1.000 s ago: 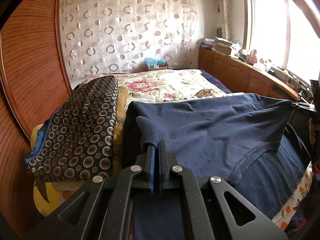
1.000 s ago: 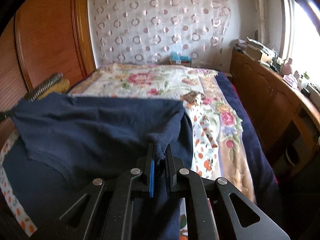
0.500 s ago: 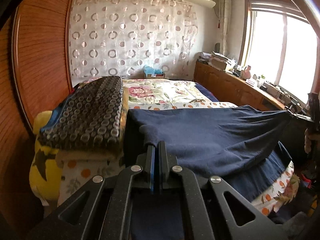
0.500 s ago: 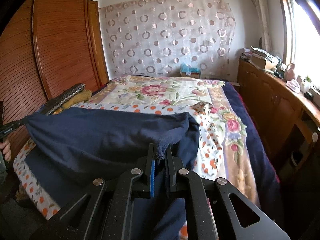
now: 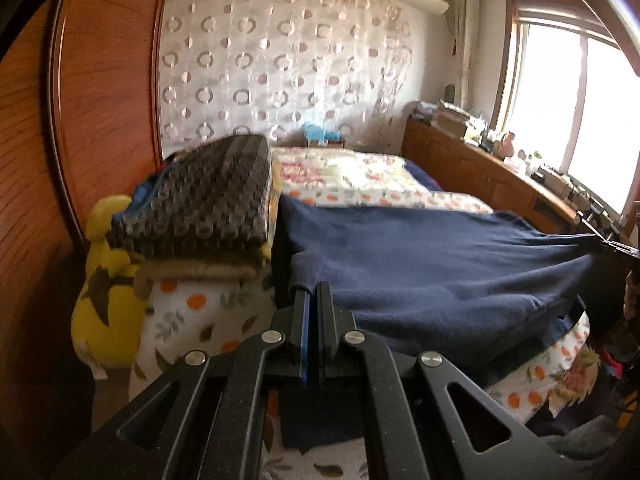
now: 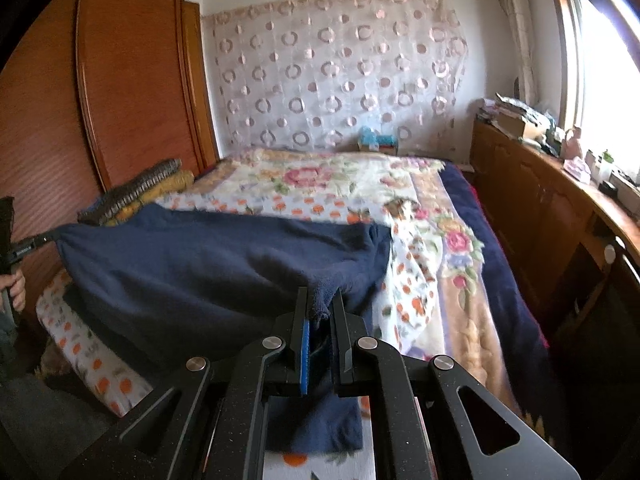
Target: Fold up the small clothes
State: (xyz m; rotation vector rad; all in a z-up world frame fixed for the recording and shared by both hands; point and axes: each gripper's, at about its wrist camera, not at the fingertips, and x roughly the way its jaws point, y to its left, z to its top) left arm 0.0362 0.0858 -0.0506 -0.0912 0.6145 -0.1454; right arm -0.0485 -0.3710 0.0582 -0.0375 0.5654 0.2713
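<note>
We see daylight pouring in from the window (image 5: pixel 576 128) on the right, blown out to white glare. The wardrobe (image 6: pixel 132 80) side sits dimmer. Both views bend strongly at the dark rounded corners, and the bed (image 6: pixel 328 184) cover looks softly smeared by motion blur.
</note>
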